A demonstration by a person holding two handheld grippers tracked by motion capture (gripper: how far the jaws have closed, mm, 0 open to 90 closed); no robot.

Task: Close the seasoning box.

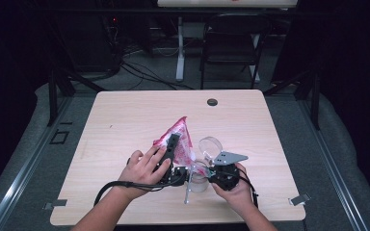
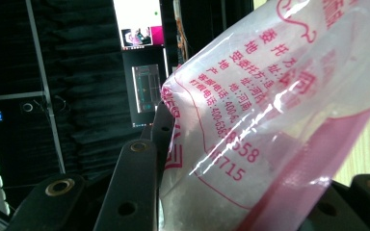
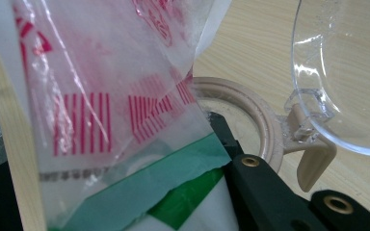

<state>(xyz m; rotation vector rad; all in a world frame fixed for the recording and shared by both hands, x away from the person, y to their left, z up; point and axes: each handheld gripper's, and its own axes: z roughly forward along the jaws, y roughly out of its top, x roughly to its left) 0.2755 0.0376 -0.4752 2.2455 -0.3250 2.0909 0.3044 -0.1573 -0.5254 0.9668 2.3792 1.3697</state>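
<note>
A pink-and-white printed plastic bag [image 1: 180,137] is lifted off the table and tilts down toward a clear jar [image 1: 198,179]. My left gripper [image 1: 172,147] is shut on the bag; in the left gripper view the bag [image 2: 270,125] sits between the black fingers [image 2: 130,187]. The jar's beige rim [image 3: 265,130] shows under the bag's lower end [image 3: 125,120], and its clear hinged lid [image 3: 351,72] stands open. My right gripper [image 1: 211,172] is right beside the jar. One black finger [image 3: 255,183] reaches over the rim; the bag hides the other.
The wooden table [image 1: 125,120] has a round cable hole [image 1: 212,102] near its far edge. A thin pale stick [image 1: 187,192] lies in front of the jar. A folding chair [image 1: 233,41] and cables stand on the floor beyond.
</note>
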